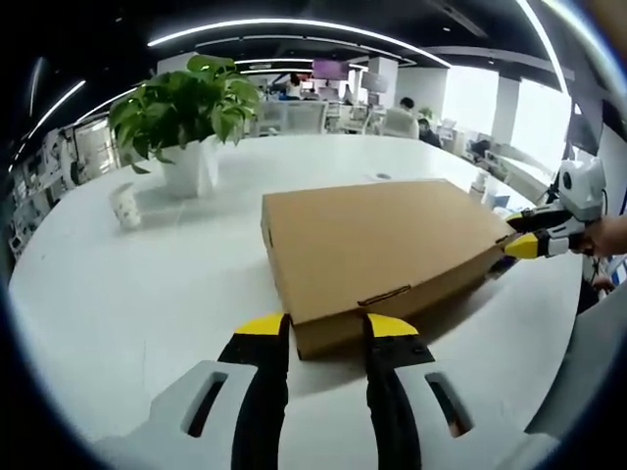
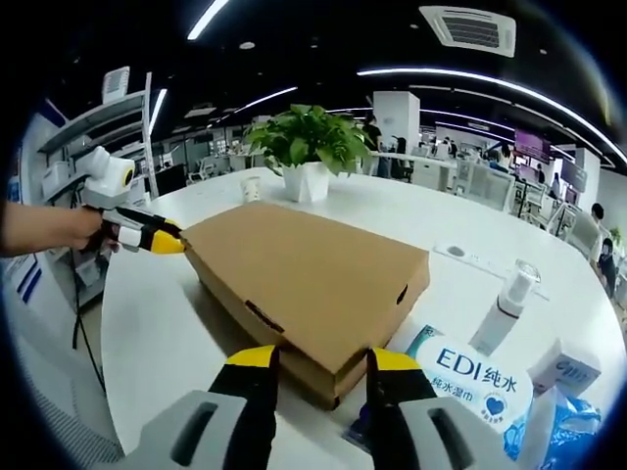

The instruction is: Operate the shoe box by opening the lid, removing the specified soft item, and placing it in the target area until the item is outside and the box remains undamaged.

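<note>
Cardboard, plain and brown: the shoe box (image 1: 377, 250) lies flat and closed on the white table (image 1: 147, 294), with its near corner just ahead of the left gripper (image 1: 327, 328), between the two yellow fingertips (image 1: 263, 325). In the right gripper view the opposite corner sits just ahead of the right gripper (image 2: 321, 360) in the same way. Both pairs of jaws stand apart with a clear gap and hold nothing — each brackets a corner without pinching it. The step in hand looks like raising the lid, so the sensible way is to slide one fingertip under the lid's lower edge at the seam, steady the base with the other tool, and lift evenly at both ends so the thin board neither creases nor tears. Beyond the left fingertips stands a potted plant (image 1: 186, 117) and a small cup (image 1: 125, 206); right of the right fingertips lie a water pack (image 2: 480, 377) and a bottle (image 2: 509, 299) — keep the swing clear of them.
</note>
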